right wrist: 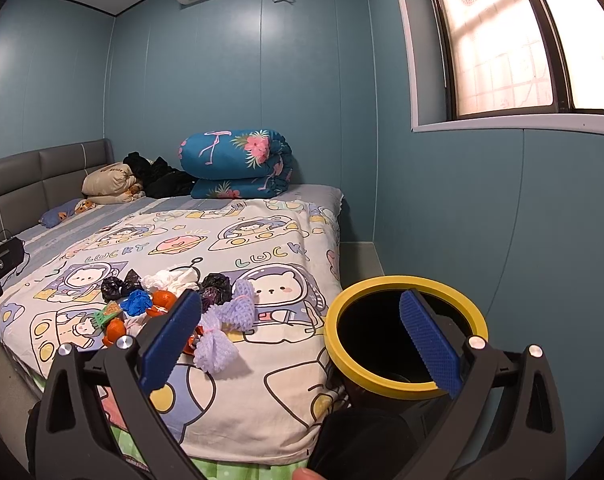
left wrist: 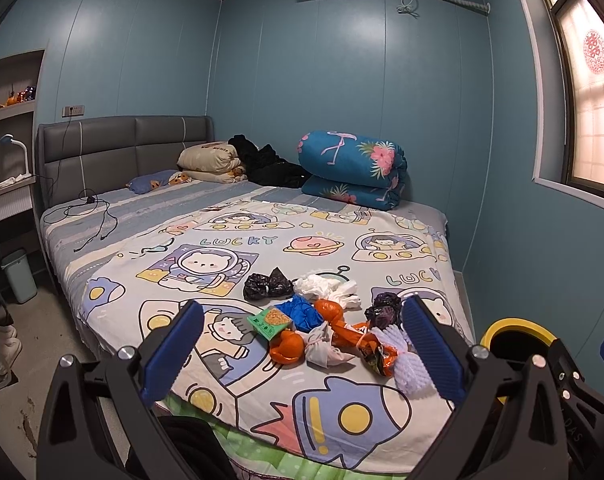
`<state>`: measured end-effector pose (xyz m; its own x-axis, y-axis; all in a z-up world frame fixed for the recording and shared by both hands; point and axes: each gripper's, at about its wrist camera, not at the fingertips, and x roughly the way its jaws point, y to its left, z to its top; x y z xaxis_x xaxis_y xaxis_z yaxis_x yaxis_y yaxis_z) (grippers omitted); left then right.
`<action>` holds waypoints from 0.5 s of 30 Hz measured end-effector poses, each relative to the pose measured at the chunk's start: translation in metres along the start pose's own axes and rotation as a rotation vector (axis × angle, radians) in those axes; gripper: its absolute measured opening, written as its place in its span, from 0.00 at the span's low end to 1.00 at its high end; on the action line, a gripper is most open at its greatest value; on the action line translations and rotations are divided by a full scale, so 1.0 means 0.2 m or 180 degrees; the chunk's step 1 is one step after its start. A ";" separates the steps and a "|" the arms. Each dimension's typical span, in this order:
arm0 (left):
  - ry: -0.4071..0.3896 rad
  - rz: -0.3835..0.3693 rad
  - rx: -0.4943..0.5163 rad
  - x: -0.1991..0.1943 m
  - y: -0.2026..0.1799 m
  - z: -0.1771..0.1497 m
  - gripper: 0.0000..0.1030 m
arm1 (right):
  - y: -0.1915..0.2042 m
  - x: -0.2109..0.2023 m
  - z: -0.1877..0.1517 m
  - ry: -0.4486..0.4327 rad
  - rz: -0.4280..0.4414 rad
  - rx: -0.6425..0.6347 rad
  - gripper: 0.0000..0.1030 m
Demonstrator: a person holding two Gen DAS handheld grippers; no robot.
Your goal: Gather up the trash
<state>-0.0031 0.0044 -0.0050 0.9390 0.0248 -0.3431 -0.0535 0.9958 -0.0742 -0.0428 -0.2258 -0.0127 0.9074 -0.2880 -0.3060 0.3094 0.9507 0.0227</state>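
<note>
Nothing has been picked up yet, so this looks like the very start of the collecting. The trash lies in a loose heap on the bed [left wrist: 262, 240] near its foot: two crumpled black bags [left wrist: 267, 285], a wad of white tissue [left wrist: 326, 290], a blue glove [left wrist: 302, 311], a small green packet [left wrist: 271, 321], orange wrappers [left wrist: 334, 322] and, at the right edge of the heap, a pale purple foam net [right wrist: 222, 330] tied with a pink band. The bin [right wrist: 406, 334], black with a yellow rim, stands just beside the foot corner of the bed, on the right of the heap. The left gripper [left wrist: 302, 356] hangs above the heap with its jaws spread wide and nothing between them; the right gripper [right wrist: 302, 342] is likewise wide and empty, one blue finger over the heap's edge and the other over the mouth of the bin. The next move, as I judge it, is to choose one piece at the outside of the heap, the foam net being nearest the bin, lower a gripper around it, close, and carry it across to the bin. The pieces are light and overlap each other, so a careless grasp may drag a neighbour along or pinch the bedspread.
</note>
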 end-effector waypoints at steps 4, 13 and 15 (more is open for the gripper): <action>0.0002 -0.0001 -0.0002 -0.02 0.01 -0.01 0.93 | 0.00 0.00 0.00 0.0005 0.0000 0.0001 0.92; 0.0014 0.0014 -0.0012 0.01 0.00 0.00 0.93 | 0.00 -0.01 -0.01 -0.0006 0.0003 -0.0012 0.92; 0.0016 0.0014 -0.0016 0.00 0.00 -0.01 0.93 | 0.01 -0.01 -0.01 -0.0007 -0.0001 -0.0011 0.92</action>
<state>-0.0027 0.0046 -0.0067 0.9370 0.0286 -0.3481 -0.0591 0.9952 -0.0774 -0.0451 -0.2234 -0.0136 0.9080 -0.2886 -0.3038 0.3087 0.9510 0.0193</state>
